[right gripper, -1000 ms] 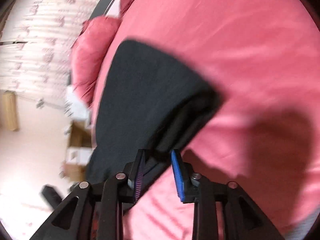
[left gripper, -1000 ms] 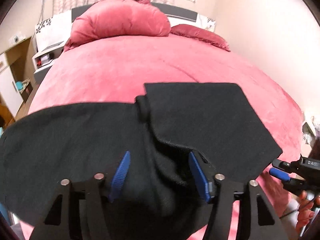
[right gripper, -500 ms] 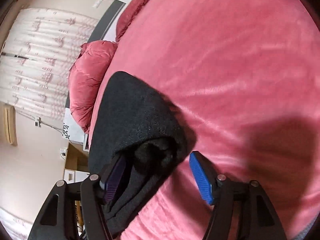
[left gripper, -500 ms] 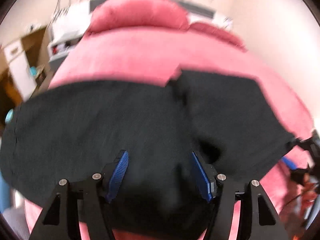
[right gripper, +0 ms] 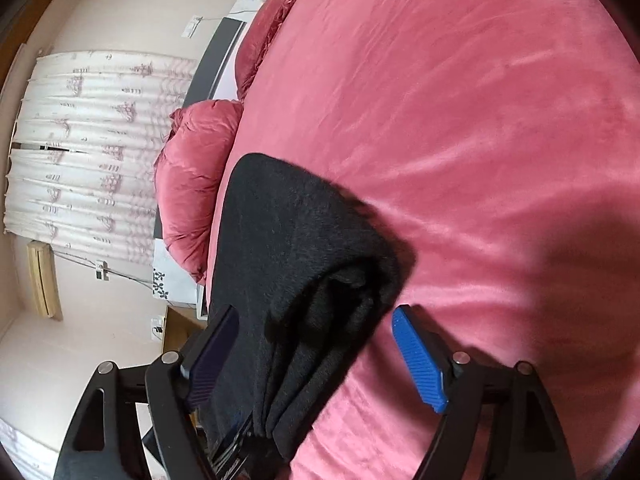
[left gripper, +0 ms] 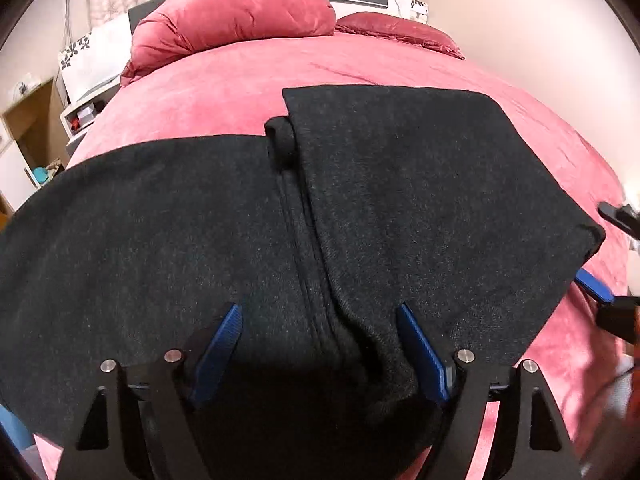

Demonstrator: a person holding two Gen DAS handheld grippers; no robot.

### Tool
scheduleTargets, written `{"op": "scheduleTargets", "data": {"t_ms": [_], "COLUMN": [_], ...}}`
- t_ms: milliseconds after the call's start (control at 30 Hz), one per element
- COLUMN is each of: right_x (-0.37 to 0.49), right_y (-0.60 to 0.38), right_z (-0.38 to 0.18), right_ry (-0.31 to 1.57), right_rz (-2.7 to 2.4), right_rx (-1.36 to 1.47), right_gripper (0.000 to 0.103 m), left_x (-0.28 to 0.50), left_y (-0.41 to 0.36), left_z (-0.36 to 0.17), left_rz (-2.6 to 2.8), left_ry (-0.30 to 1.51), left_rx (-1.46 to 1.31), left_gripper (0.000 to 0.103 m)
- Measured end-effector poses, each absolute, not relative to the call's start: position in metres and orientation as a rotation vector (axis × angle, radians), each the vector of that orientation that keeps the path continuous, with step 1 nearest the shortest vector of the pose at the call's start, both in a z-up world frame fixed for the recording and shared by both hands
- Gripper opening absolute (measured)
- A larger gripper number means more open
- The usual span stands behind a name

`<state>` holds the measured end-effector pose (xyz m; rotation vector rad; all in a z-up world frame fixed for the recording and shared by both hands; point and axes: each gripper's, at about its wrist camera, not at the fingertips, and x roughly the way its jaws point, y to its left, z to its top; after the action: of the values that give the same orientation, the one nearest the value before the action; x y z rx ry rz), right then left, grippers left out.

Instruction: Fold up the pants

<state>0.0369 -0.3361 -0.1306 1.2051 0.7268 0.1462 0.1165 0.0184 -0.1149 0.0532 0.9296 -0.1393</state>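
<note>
Black pants [left gripper: 248, 232] lie on the pink bed [left gripper: 240, 80], with one end folded over from the right so a doubled layer [left gripper: 420, 184] covers the right half. My left gripper [left gripper: 320, 344] is open, its blue pads either side of the fold's near edge, just above the cloth. My right gripper [right gripper: 316, 352] is open around the folded corner of the pants [right gripper: 296, 248]; the cloth lies loose between the pads. It also shows at the right edge of the left wrist view [left gripper: 596, 284].
Two pink pillows [left gripper: 236, 16] lie at the head of the bed. A white nightstand and wooden furniture [left gripper: 36, 120] stand to the left. Curtains [right gripper: 88, 148] hang behind the headboard. Bare pink bedspread [right gripper: 480, 120] spreads beyond the pants.
My right gripper has opened and let go of the folded pants edge, which now rests on the lower layer. My left gripper stayed open above the cloth.
</note>
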Motion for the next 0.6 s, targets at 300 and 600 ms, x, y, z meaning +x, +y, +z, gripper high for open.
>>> {"op": "scheduleTargets", "data": {"t_ms": [300, 600], "right_x": [0.052, 0.047], "right_y": [-0.322, -0.327], "right_z": [-0.129, -0.121], "right_ry": [0.733, 0.731], "right_rz": [0.081, 0.083], "right_rx": [1.160, 1.190], "right_gripper": [0.051, 0.027], "left_x": [0.117, 0.098], "left_y": [0.034, 0.088], "left_z": [-0.110, -0.090], "left_rz": [-0.139, -0.038], "left_ry": [0.957, 0.964], "left_rx": [0.005, -0.058], "left_gripper": [0.087, 0.092]}}
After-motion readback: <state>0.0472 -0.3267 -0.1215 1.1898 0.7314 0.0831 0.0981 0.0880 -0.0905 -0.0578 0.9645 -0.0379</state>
